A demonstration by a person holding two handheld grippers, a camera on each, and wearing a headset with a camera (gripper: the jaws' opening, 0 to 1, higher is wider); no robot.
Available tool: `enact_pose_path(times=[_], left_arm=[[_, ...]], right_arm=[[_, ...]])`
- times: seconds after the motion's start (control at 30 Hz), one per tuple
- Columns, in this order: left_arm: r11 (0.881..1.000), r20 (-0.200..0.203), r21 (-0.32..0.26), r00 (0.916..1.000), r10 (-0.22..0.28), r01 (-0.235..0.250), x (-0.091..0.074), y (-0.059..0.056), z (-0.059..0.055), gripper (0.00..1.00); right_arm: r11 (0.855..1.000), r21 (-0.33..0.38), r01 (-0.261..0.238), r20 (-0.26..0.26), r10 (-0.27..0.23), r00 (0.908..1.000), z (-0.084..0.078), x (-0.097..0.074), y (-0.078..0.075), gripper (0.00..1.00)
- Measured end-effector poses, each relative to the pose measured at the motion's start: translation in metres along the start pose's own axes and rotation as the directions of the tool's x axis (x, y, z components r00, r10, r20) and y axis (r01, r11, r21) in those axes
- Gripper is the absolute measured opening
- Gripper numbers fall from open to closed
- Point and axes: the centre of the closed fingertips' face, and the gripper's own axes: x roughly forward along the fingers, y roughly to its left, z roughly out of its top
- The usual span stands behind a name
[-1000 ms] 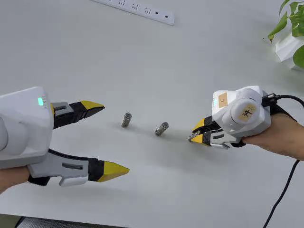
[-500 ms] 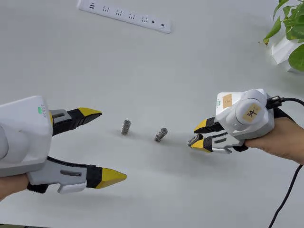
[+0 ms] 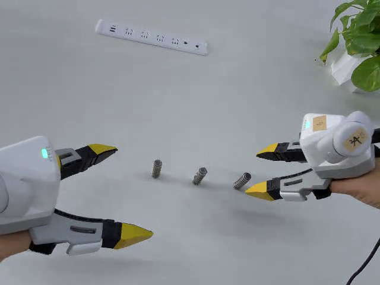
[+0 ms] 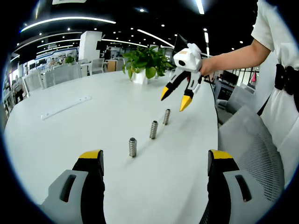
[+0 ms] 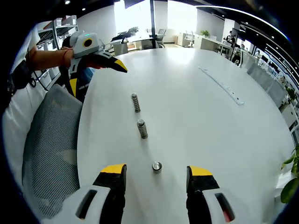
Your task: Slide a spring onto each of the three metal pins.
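Three small metal springs stand in a row on the white table: the left spring (image 3: pixel 157 168), the middle spring (image 3: pixel 200 176) and the right spring (image 3: pixel 241 180), which leans a little. My right gripper (image 3: pixel 259 173) is open just right of that leaning spring, clear of it. In the right gripper view the nearest spring (image 5: pixel 156 166) is seen end-on between my jaws, with a round metal top inside it. My left gripper (image 3: pixel 122 193) is open wide, left of the row and holding nothing. The left gripper view has the springs (image 4: pixel 153 129) ahead and the right gripper (image 4: pixel 174 100) beyond them.
A white power strip (image 3: pixel 151 37) lies at the far side of the table. A potted plant (image 3: pixel 356 41) stands at the back right. A black cable (image 3: pixel 362 267) trails from the right hand. A mesh chair (image 4: pixel 252 140) stands at the table's edge.
My right gripper was shut on a spring; it has opened, left that spring standing at the right end of the row, and drawn back to the right. The left gripper stayed open.
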Motion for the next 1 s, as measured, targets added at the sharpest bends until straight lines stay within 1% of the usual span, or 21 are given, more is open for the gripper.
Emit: enact_pose_path(times=[0.07,0.2,0.37,0.5,0.6,0.8,0.87,0.93,1.0], left_arm=[[1.0,-0.002,0.004,1.0,0.005,-0.005,-0.002,-0.001,-0.001,0.93],[1.0,-0.011,0.013,0.9999,0.013,-0.013,-0.005,-0.001,-0.002,0.97],[1.0,-0.016,0.02,0.9996,0.025,-0.024,-0.009,0.0,-0.004,0.99],[0.999,-0.03,0.027,0.999,0.033,-0.032,-0.012,-0.001,-0.009,0.99],[0.999,-0.037,0.024,0.9984,0.042,-0.041,-0.014,0.0,-0.013,0.99],[0.998,-0.055,0.021,0.997,0.054,-0.053,-0.018,0.0,-0.022,0.99],[0.998,-0.057,0.016,0.9969,0.055,-0.054,-0.018,0.0,-0.024,0.99],[0.998,-0.061,0.013,0.9966,0.056,-0.055,-0.019,-0.001,-0.025,0.99],[0.998,-0.065,0.012,0.9963,0.057,-0.056,-0.019,-0.001,-0.026,0.99]], right_arm=[[1.0,0.019,0.008,0.033,-0.009,0.9994,-0.002,-0.005,0.003,0.54],[0.999,0.048,0.024,0.071,-0.028,0.9971,-0.009,-0.015,0.009,0.61],[0.995,0.089,0.035,0.124,-0.046,0.9912,-0.016,-0.027,0.021,0.7],[0.992,0.116,0.045,0.172,-0.064,0.983,-0.021,-0.038,0.025,0.79],[0.989,0.138,0.054,0.211,-0.083,0.974,-0.024,-0.044,0.026,0.85],[0.985,0.162,0.051,0.243,-0.09,0.9659,-0.035,-0.046,0.035,0.96],[0.985,0.165,0.05,0.246,-0.09,0.9652,-0.039,-0.046,0.037,0.99],[0.985,0.167,0.052,0.239,-0.091,0.9668,-0.043,-0.045,0.039,0.99],[0.984,0.17,0.055,0.238,-0.095,0.9665,-0.046,-0.045,0.04,0.99]])
